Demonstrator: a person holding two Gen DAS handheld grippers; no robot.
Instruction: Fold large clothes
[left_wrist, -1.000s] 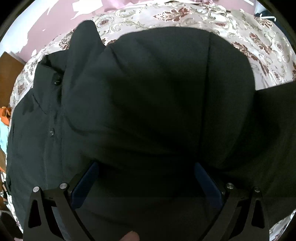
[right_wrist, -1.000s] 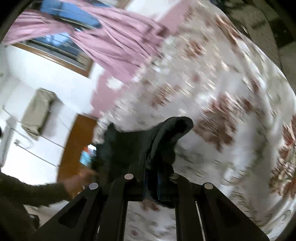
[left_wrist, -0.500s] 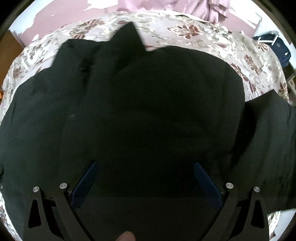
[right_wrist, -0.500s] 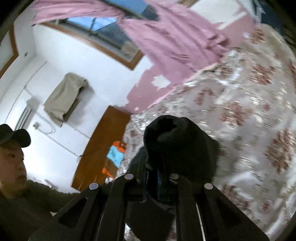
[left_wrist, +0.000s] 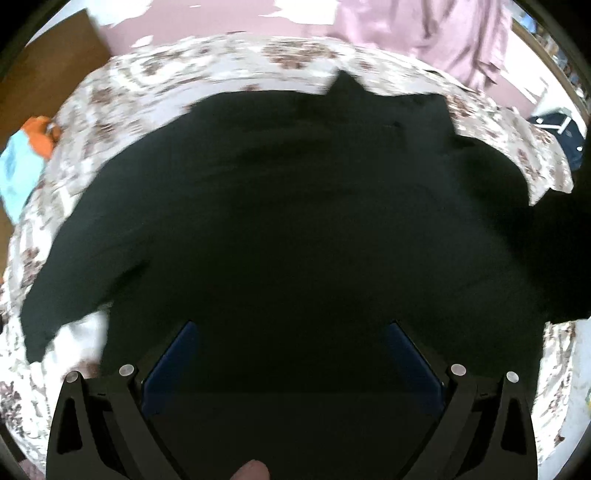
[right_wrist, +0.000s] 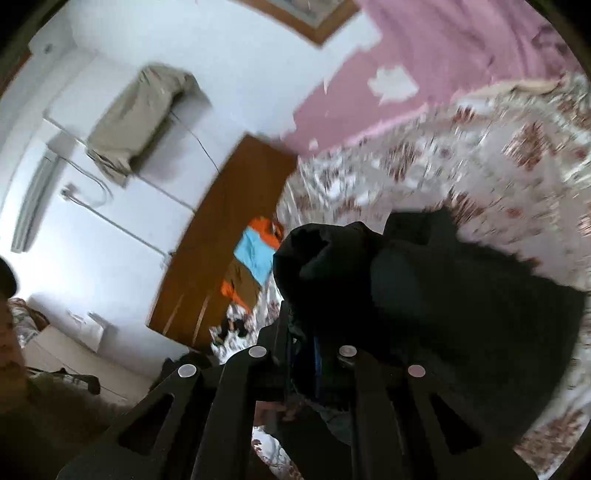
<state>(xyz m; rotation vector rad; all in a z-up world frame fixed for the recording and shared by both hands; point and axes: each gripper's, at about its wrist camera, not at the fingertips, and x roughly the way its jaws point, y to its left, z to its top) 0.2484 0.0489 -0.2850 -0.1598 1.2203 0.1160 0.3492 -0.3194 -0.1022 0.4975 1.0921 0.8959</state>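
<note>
Garment swept across bed, long axis sideways.

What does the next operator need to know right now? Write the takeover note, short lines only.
Right tongs: shut on a bunched fold of the black garment, lifted above the bed.
Left tongs: open, nothing pinched; pads spread wide above the garment.
Garment: spread dark across the flowered bedspread, one part hanging off the right edge.
Done: one end picked up.
Left: carry that end over, lay it flat, smooth it, finish the remaining folds.
Both views are blurred; check the grip before pulling.
</note>
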